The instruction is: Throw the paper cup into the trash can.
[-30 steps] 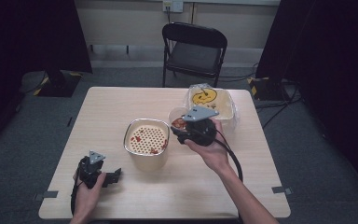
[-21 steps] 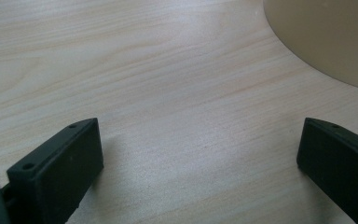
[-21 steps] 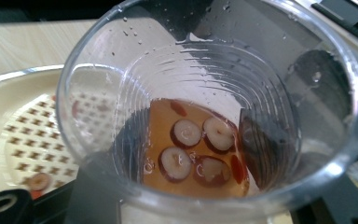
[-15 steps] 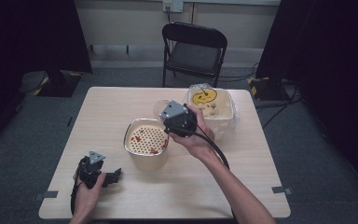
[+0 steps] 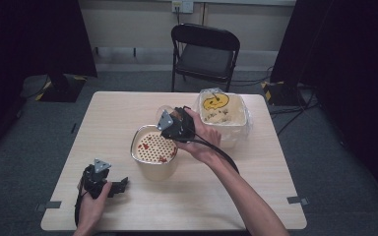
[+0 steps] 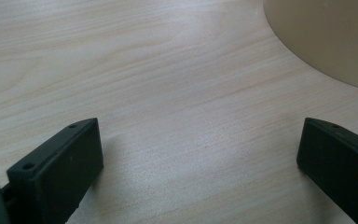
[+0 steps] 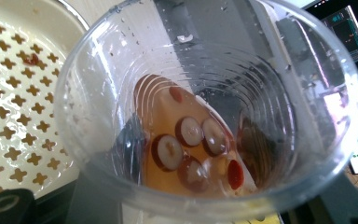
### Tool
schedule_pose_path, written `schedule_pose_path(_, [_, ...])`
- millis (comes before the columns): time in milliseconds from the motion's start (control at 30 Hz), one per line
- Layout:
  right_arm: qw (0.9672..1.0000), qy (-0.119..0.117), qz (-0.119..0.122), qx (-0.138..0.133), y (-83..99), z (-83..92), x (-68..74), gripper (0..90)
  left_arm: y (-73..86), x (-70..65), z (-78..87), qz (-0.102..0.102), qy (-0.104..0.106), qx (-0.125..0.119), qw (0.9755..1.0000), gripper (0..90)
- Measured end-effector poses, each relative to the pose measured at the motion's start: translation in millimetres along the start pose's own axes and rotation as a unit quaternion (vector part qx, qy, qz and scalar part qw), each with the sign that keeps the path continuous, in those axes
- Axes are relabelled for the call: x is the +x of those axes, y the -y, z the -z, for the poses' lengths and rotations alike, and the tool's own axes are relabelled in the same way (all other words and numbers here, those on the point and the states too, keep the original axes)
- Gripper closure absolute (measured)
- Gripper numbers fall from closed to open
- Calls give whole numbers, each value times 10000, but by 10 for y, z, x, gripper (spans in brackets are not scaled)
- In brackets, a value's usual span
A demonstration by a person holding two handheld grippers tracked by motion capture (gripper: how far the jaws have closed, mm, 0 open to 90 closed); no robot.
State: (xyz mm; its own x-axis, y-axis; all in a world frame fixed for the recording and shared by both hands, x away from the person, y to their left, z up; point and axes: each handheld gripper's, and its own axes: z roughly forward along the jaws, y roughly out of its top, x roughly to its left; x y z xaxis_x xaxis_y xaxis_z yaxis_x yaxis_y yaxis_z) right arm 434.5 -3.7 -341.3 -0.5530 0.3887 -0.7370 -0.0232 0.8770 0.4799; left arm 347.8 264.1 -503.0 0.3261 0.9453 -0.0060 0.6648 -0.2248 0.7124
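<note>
While the left gripper (image 5: 120, 185) rests splayed, the right gripper (image 5: 170, 119) apparently grasps a plastic cup (image 7: 205, 112).

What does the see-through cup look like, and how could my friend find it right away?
Start at the wooden table and find the round cream container with the holey strainer top in the middle. The clear plastic cup is tipped beside it, gripped by the right gripper. Unlike anything nearby, it is transparent, with amber liquid and sliced red fruit inside.

You are in a recording studio or lab: black curtains (image 5: 34, 34) hang at both upper corners, a folding chair (image 5: 205, 54) faces the lone bench (image 5: 123, 105), and tape marks (image 5: 295, 200) the grey carpet.
</note>
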Motion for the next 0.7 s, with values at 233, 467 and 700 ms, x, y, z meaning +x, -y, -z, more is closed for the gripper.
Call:
schedule_pose_path(233, [9984,217,508,125,-49,-58,56,474,0,0,0,0,0,0,10000,0])
schedule_pose_path(467, [9933,343,1055,310,-98,-112,111,481,0,-1,0,8,5,0,10000,0])
schedule_pose_path(700, [9875,402,1475,374,-96,-185,182,481,1,-2,-1,13,6,-2,10000,0])
